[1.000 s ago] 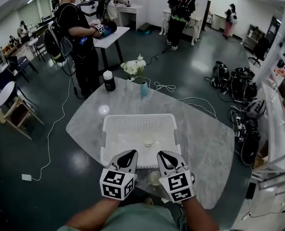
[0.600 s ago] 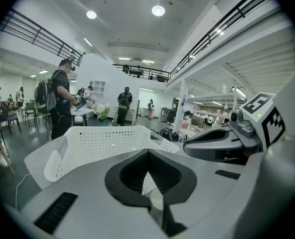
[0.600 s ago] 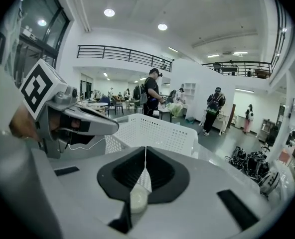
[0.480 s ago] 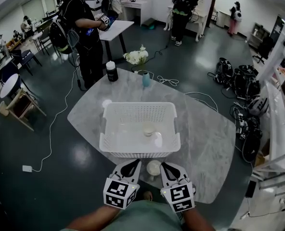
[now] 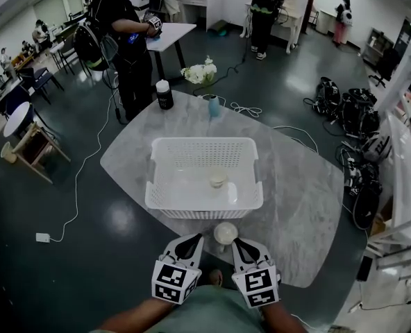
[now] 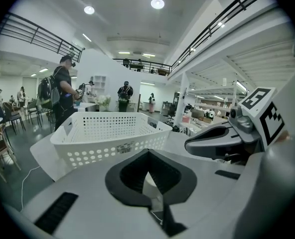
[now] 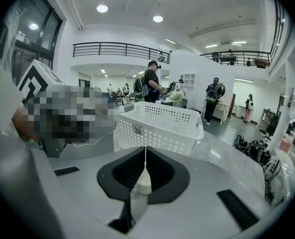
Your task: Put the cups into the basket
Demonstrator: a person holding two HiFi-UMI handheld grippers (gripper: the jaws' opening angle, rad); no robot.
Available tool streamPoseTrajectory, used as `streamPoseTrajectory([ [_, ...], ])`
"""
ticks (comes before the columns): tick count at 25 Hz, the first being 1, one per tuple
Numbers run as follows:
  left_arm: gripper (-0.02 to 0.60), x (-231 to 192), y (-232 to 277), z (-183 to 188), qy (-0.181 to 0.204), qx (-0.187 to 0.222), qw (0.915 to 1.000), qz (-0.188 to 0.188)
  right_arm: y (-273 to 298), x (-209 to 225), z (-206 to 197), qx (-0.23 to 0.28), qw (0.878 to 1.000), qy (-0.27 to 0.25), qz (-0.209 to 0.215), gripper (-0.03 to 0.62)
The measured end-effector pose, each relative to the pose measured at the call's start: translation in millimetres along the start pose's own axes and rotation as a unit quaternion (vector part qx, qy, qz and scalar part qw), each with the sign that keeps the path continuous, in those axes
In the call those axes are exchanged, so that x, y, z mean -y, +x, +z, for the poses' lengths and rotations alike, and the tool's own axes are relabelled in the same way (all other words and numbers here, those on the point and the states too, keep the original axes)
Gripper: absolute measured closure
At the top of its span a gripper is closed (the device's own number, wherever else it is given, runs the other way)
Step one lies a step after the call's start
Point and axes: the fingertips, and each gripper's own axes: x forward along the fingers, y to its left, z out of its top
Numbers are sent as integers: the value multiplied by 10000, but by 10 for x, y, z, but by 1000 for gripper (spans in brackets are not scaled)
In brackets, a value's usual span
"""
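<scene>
I count the job as about half done. One pale cup already lies on the floor of the white basket, towards its near right part. The basket sits in the middle of the marble table.

A second cup is not in yet. It stands upright on the bare table between the basket's near wall and the table's near edge, just outside that wall.

My left gripper and right gripper are low at the near edge, one on each side of that second cup and close to it, though I see neither touching it. In each gripper view the tips are pressed together with nothing clamped; a pale shape shows only through the slit behind the tips.

As I judge it, what remains is to open one claw, take the second cup and carry it over the near wall into the basket. I see no other cups on the table.
</scene>
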Motion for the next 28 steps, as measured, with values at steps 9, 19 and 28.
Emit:
streamPoseTrajectory([
  [9,583,-47,-1,-23,14,-17,10000,35,47,25,-84,-106,9999,52,-93,574],
  [19,581,-151,110,-145,-16,-228,9996,168,166,21,-199,-299,9995,4,-39,571],
  [28,581,-283,246,-367,-31,-541,9982,238,387,7,-387,-621,9979,150,87,404],
])
